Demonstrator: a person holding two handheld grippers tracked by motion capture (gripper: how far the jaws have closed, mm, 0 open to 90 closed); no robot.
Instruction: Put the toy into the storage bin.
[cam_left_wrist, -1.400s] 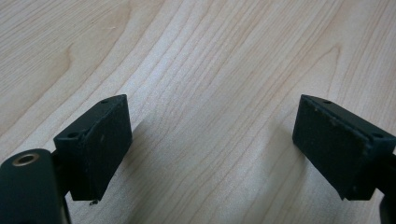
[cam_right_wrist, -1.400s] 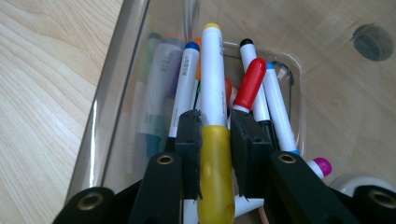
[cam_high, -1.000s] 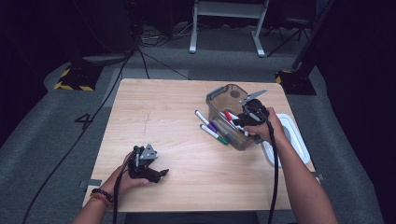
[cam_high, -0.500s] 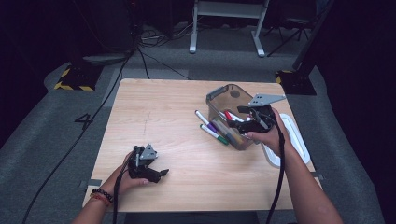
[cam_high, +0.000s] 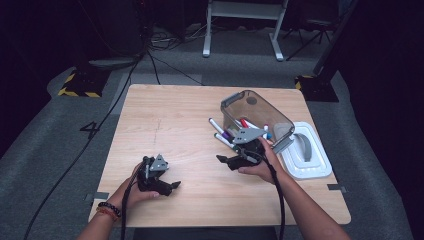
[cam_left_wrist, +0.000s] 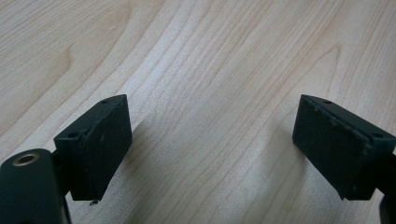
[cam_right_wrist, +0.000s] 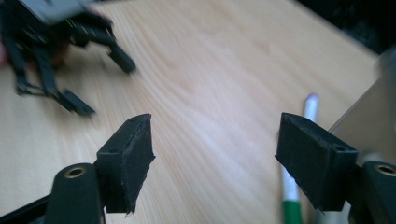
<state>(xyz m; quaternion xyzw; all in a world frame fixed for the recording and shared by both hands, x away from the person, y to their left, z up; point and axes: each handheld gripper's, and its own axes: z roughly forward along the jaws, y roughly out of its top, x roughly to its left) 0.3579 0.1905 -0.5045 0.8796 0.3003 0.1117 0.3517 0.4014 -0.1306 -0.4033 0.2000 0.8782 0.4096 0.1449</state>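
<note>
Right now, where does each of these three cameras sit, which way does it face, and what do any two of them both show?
High view: above the person's side, facing forward and down on the pale wooden table; both forearms and the left gripper and right gripper show.
Left gripper view: rides the left gripper, facing bare wood; its two black jaws stand apart.
Right gripper view: rides the right gripper, facing across the table; its jaws, just opened, are empty.
Shared: the high and right gripper views both show the left gripper and the green-capped white marker.

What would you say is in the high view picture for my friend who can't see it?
A person's right gripper, jaws open and empty, hovers over a light wooden table beside loose marker pens and a tipped clear plastic bin. The left gripper rests near the table's front edge.
</note>
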